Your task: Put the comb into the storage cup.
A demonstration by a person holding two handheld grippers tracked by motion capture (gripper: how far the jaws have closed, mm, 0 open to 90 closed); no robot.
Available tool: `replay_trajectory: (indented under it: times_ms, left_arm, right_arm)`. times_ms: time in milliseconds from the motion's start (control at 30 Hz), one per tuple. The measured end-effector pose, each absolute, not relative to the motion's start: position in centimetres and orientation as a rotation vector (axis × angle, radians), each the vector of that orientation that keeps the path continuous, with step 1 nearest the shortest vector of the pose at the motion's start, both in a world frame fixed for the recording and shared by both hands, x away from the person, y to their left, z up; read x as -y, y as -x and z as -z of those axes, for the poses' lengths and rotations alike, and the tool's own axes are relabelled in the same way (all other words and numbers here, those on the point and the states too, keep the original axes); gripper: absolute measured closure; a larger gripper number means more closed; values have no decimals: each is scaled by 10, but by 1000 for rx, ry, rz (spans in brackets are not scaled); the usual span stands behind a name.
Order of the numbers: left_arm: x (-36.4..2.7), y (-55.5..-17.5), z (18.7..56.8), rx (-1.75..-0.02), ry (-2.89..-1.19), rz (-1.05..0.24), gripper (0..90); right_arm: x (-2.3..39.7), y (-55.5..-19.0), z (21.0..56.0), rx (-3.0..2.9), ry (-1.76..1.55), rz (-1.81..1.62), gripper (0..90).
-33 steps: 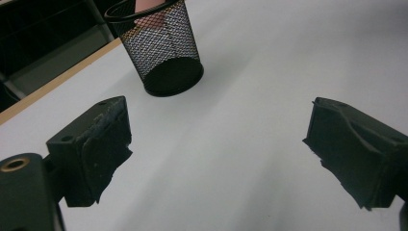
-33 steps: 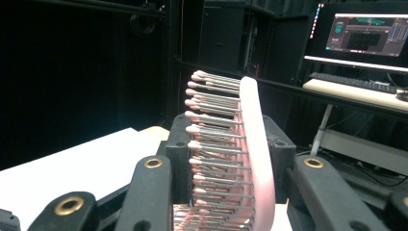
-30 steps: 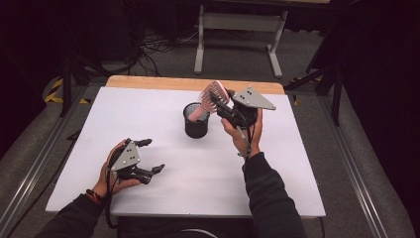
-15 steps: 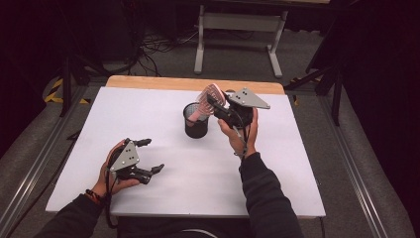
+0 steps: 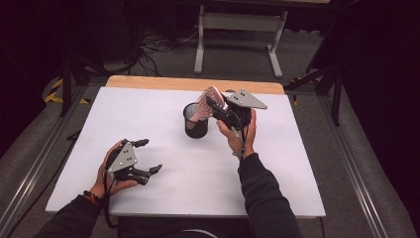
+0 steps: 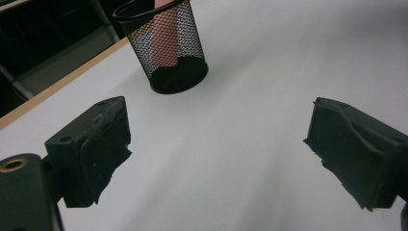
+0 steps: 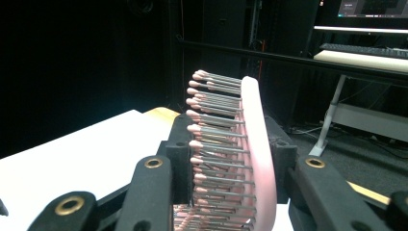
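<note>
Presently, the pink hairbrush stood tilted over the black mesh cup, its handle end already down inside the cup and its bristled head above and just right of the rim. The right tongs were clamped on the head, one jaw against the bristle tips and the other against the smooth curved back, as the right gripper view confirmed. The left tongs rested well to the near left of the cup on the white desk, jaws spread apart with nothing between them.

Judged from its look, the brush was light, stiff plastic; the bristles would give and spring under pressure, so a grip across them was liable to slip or twist. The flat sides of the head or the handle would have offered a firmer hold. The cup also appeared light and might tip if the brush dragged on its rim.

Compared with a second before, the brush and right hand had shifted only slightly, the head settling a little nearer the cup mouth. The left tongs had stayed put.
</note>
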State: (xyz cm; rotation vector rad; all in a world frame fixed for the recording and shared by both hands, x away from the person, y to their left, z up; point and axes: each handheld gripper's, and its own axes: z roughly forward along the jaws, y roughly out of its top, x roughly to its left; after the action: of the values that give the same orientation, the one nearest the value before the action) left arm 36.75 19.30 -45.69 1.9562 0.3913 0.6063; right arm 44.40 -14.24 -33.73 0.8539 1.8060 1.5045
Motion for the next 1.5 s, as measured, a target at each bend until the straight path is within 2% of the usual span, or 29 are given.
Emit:
replay_trajectory:
  times_ms: [833,1367,1500]
  left_arm:
    - [-219,-359,460,-450,-1949,-606,85]
    - [-216,-360,461,-445,-1955,-600,85]
    - [-216,-359,461,-438,-1960,-598,86]
  right_arm:
    - [141,-453,359,-1799,-939,-1534,623]
    - [154,-463,373,-1797,-1016,-1527,580]
    - [153,-463,376,-1808,-1026,-1508,538]
